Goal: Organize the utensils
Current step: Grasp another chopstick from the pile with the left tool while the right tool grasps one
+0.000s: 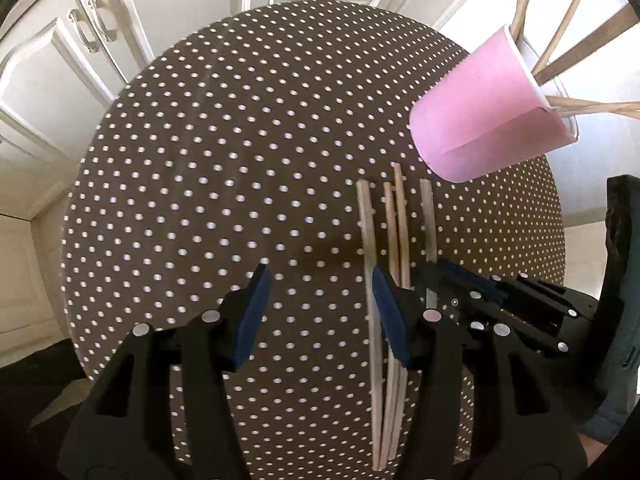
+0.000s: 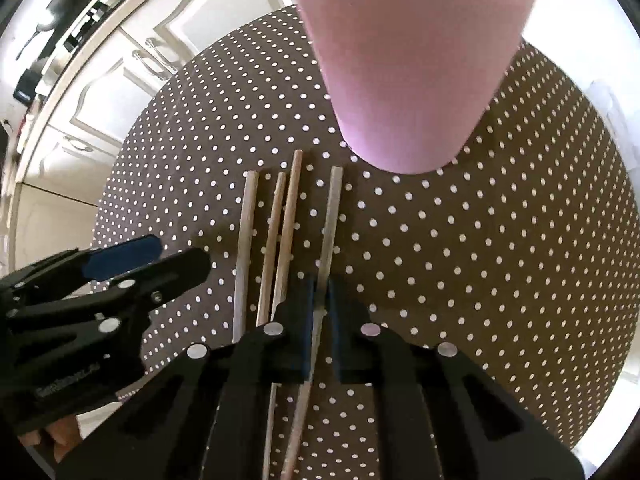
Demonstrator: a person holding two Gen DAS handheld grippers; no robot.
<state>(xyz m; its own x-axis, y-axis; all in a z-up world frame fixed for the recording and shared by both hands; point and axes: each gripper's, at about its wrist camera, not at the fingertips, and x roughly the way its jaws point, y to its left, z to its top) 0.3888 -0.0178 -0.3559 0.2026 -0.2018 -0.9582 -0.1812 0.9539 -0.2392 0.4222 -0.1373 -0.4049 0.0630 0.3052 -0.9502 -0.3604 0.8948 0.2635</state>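
Brown polka-dot cloth covers the round worktop (image 1: 200,184), and both views look down along it toward cream cabinet doors (image 1: 60,80).

Nearest, the left gripper (image 1: 318,308) hovers over the cloth with its blue-padded fingers (image 1: 256,312) spread wide and nothing between them; its right pad sits just beside the loose chopsticks. The right gripper (image 2: 320,320) has its fingers (image 2: 306,320) pressed together on the outermost chopstick (image 2: 334,208), the right-hand one of the row, and the stick runs out ahead of the pads. Whether that stick is lifted off the cloth or not, I cannot tell.

Just to its left lie three more chopsticks (image 2: 272,216), roughly parallel, the middle two nearly touching, the leftmost a little apart.

Beyond the stick tips stands the pink cup (image 1: 480,120), near the far right edge of the worktop, with several chopsticks (image 1: 560,40) already leaning out of its mouth.

By my reading the job is partly done: some sticks are in the cup, one is in hand, three wait on the cloth. The carry to the cup looks short. Open cloth lies wide to the left and ahead, but the cup sits close to the rim, so a hard nudge could tip it off. The two grippers also work close together, so the left one should keep clear of the lift.
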